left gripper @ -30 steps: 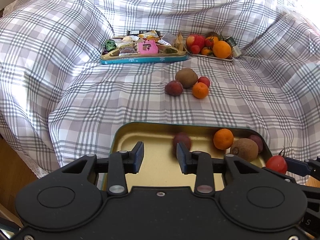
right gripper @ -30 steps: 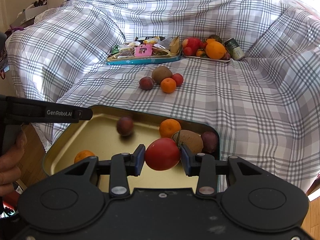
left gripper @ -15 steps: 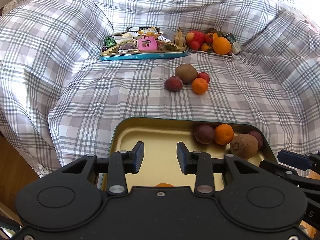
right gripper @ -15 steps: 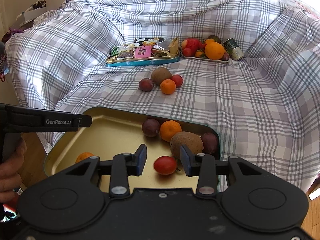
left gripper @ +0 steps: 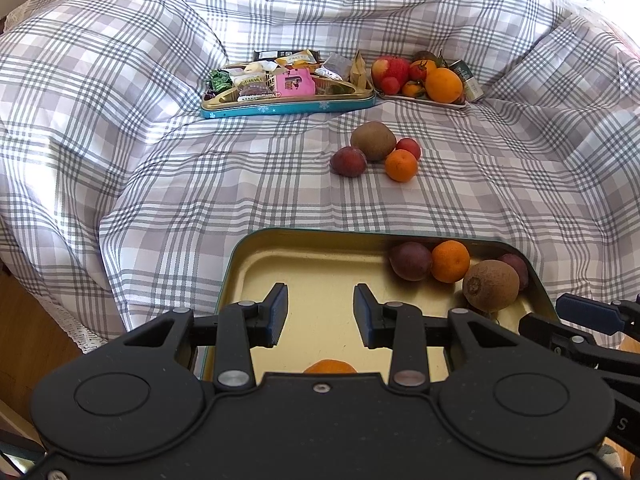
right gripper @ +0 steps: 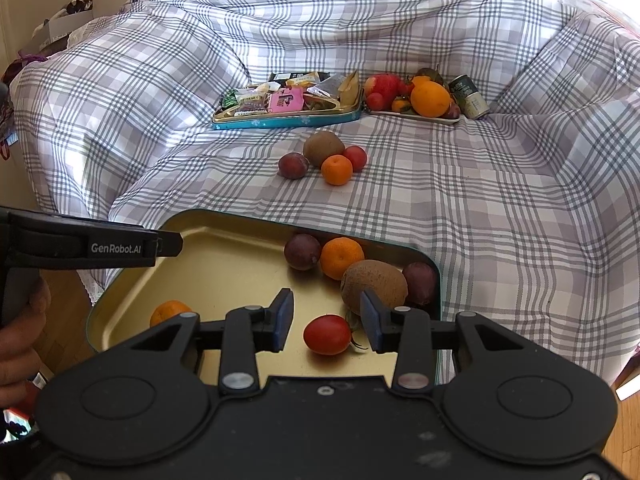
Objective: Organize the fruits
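Note:
A gold tin tray (right gripper: 224, 264) with a teal rim (left gripper: 280, 236) lies at the near edge of the checked cloth. In it are a red tomato (right gripper: 327, 335), a kiwi (right gripper: 374, 283), a mandarin (right gripper: 341, 257), two dark plums (right gripper: 302, 251) (right gripper: 420, 282) and a second mandarin (right gripper: 168, 312). My right gripper (right gripper: 326, 326) is open just above the tomato. My left gripper (left gripper: 320, 314) is open and empty over the tray. On the cloth lie a kiwi (left gripper: 373, 140), a plum (left gripper: 349, 161), a mandarin (left gripper: 401, 165) and a tomato (left gripper: 409, 147).
At the back stand a teal tin of snacks (left gripper: 280, 88) and a small plate of fruit (left gripper: 424, 78) with a can (right gripper: 470, 98) beside it. The left gripper's body (right gripper: 88, 244) reaches over the tray's left side. Wooden floor (left gripper: 24, 328) lies beyond the cloth's near edge.
My right gripper opened and let the tomato go; it now lies in the tray. The loose plum rolled right against the mandarin. My left gripper stayed open.

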Motion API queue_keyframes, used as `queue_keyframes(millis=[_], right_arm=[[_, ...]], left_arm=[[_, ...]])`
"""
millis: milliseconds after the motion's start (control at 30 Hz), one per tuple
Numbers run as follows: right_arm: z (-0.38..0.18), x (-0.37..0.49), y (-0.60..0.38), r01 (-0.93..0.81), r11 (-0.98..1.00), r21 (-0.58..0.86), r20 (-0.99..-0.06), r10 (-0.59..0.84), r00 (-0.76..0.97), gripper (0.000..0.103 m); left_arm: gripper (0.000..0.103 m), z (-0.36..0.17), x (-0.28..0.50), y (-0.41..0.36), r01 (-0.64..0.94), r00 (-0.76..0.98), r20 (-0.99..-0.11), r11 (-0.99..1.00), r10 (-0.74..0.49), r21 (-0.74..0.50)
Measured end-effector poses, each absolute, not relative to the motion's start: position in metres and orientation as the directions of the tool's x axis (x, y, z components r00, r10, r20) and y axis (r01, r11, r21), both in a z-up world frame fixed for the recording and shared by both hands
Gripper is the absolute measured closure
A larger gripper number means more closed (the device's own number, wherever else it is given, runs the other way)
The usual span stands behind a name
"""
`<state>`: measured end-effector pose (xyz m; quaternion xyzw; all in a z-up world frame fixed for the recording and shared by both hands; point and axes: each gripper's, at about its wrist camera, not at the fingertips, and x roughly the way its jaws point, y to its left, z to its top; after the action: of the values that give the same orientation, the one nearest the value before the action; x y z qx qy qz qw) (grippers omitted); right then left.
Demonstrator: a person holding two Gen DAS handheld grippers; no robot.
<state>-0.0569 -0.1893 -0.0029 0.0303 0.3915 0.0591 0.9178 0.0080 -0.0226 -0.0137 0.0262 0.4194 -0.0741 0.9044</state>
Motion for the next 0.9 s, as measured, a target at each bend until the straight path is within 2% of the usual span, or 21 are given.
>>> queue_keyframes(millis=[700, 900], right_arm=[[-0.005, -0.0549, -0.191, -0.067, 0.993, 0.102, -0.726, 0.12, 0.677, 0.062], [-0.0056, -0.0539, -0.1914, -0.053, 0.993, 0.104, -0.728, 0.112, 0.676, 0.058]], left_arm=[[0.058, -0.0161, 0.0033, -0.0192, 0.132, 0.633, -0.771, 0.991, -0.07, 0.019], [0.058, -0.0147, 0.0014, -0.0188, 0.128, 0.647, -0.759, 0.991, -0.064, 0.026]])
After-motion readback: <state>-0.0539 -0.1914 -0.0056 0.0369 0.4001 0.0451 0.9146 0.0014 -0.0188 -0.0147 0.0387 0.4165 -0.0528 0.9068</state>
